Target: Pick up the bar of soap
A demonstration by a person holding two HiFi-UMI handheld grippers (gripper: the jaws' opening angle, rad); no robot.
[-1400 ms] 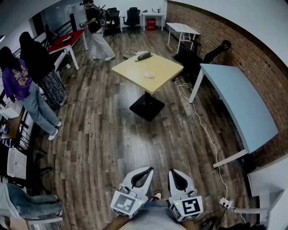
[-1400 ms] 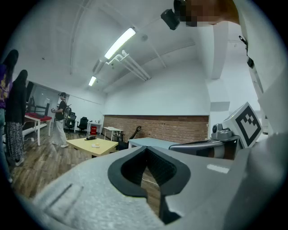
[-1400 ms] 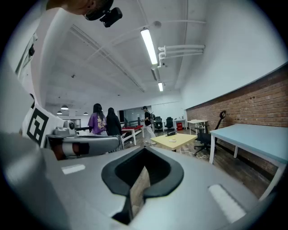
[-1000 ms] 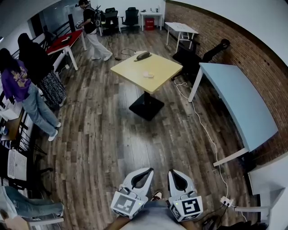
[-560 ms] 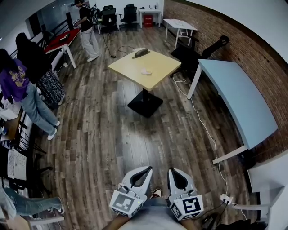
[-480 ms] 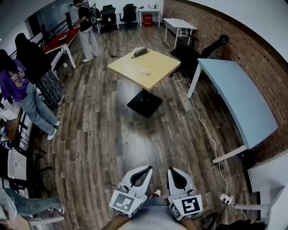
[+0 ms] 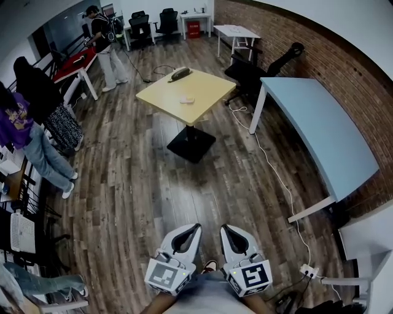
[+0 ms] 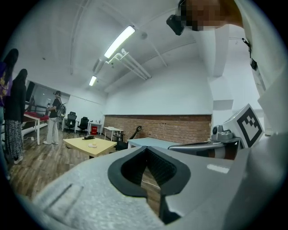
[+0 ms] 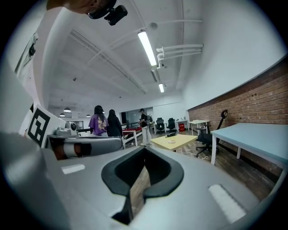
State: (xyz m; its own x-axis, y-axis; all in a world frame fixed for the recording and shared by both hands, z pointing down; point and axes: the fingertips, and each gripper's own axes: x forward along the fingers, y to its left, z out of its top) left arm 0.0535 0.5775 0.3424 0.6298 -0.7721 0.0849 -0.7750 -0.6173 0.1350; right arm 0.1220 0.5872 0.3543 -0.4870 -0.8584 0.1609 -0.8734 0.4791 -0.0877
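We see the bar of soap (image 7: pixel 186 100) lying on the yellow surface (image 7: pixel 156 96) well ahead, while we hold our left claw (image 7: pixel 195 227) closed and empty, and our right claw (image 7: pixel 225 227) beside it, likewise closed on nothing.

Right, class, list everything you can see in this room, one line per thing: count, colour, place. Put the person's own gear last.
bar of soap: one, pale, on the yellow table
yellow table: one, mid-room, on a black pedestal
dark object: one, near the yellow table's far corner; kind unclear
blue table: one, light blue, along the brick wall at right
red table: one, far left
white table: one, far end
black chairs: three, two at the far wall, one by the blue table's end
people: three, one standing far off, two at left
left hand-held gripper: one, grey, bottom centre, shut, empty
right hand-held gripper: one, grey, beside it, shut, empty
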